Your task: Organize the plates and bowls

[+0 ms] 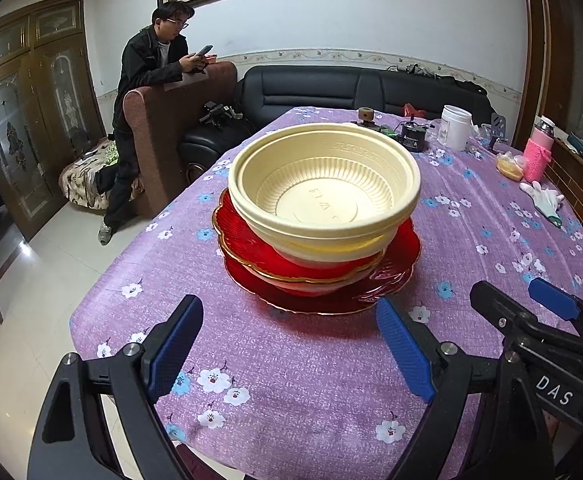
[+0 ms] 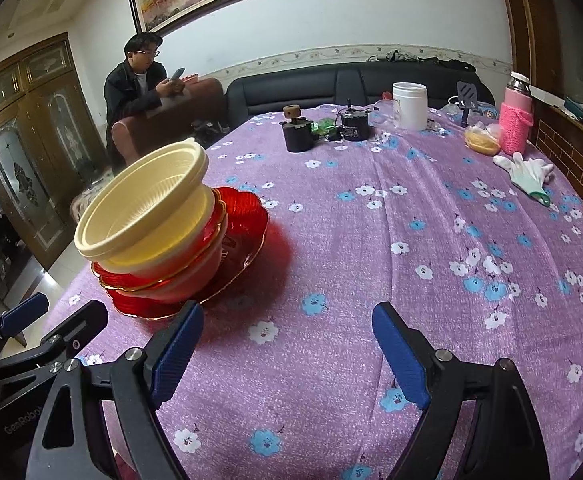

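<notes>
Already gathered into one pile, the cream bowls (image 1: pixel 323 192) sit nested on top of red glass plates (image 1: pixel 391 280), which alternate with what look like further bowls, the whole stack leaning slightly on the purple flowered tablecloth (image 1: pixel 291 380). Directly ahead of the left gripper (image 1: pixel 289 344), just beyond its fingertips, the stack rests untouched; the blue-padded jaws stand wide apart with nothing between them. From the right gripper (image 2: pixel 287 350), likewise spread and empty, the same pile lies ahead and off to its left side, with only bare cloth in front of the jaws.

Judging by the mixed layers, sorting appears barely begun: plates and bowls are stacked together rather than separated by kind, and neither tool has hold of anything. Taking off the top cream bowl would seem the likely first step, then dividing the red plates from the bowls beneath.

Far beyond both grippers, a white jar (image 2: pixel 409 106), a pink-sleeved bottle (image 2: pixel 515 120) and a white glove (image 2: pixel 525 174) occupy the far end of the table, while a person (image 1: pixel 147 80) stands by an armchair looking at a phone.
</notes>
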Available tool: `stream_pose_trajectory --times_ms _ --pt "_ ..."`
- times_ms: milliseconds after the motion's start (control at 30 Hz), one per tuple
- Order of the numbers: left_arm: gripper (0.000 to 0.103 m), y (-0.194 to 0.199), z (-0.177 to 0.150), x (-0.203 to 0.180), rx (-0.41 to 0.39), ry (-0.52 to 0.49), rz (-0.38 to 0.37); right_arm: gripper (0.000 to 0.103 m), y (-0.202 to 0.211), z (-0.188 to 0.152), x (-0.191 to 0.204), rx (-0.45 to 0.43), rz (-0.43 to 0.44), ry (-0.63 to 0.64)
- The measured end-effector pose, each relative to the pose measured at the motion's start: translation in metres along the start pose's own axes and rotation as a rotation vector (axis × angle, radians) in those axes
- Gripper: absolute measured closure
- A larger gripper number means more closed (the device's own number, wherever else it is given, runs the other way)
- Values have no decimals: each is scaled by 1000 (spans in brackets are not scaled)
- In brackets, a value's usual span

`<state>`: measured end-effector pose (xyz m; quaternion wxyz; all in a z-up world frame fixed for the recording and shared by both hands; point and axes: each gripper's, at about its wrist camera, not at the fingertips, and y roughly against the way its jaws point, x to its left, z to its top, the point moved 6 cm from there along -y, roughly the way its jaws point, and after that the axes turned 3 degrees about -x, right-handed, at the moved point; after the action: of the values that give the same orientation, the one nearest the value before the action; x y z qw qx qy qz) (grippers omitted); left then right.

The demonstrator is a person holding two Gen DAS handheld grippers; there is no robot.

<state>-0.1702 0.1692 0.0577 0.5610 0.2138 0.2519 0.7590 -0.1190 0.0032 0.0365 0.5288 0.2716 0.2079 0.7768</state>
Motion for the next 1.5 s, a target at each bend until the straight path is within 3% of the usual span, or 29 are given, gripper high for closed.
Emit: stream_pose_trajectory --times_ms 1500 --pt "15 -22 -3 4 38 18 -2 13 -27 -17 1 77 -39 50"
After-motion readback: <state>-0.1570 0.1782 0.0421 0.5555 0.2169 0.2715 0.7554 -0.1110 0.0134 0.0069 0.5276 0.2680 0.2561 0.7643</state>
